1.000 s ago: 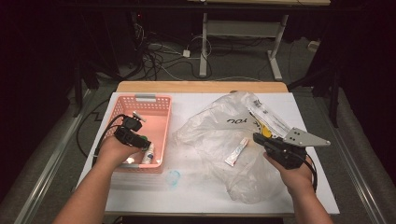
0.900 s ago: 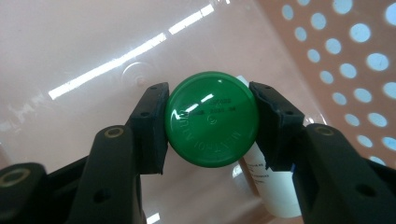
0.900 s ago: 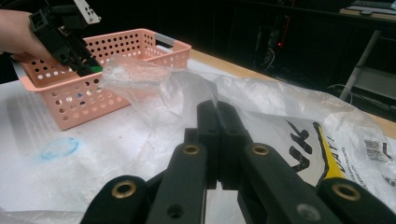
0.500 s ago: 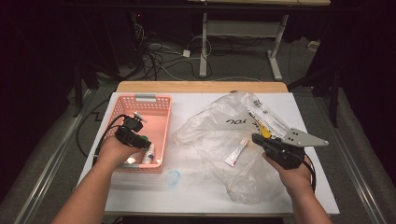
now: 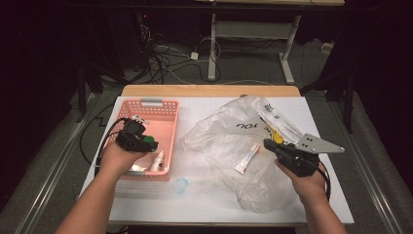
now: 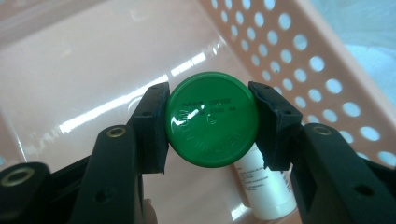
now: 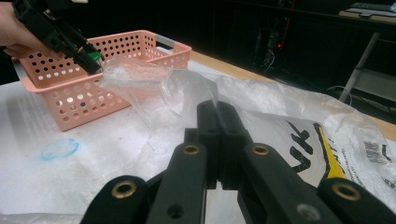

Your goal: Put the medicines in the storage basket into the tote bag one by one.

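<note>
My left gripper hangs over the pink basket, shut on a round green cap that its two pads clamp from either side; the same cap shows as a green spot in the high view. Beneath it, on the basket floor, lies a small white bottle. My right gripper is shut and holds nothing, poised just above a crumpled clear plastic bag. Its closed jaws point across the bag towards the basket.
A white tube lies on the bag just left of the right gripper. A flat packet with yellow print rests at the bag's far right. A small blue ring-like piece sits on the white table in front of the basket.
The right gripper has crept a little to the left over the bag. The left gripper stays over the basket with the green cap still held.
</note>
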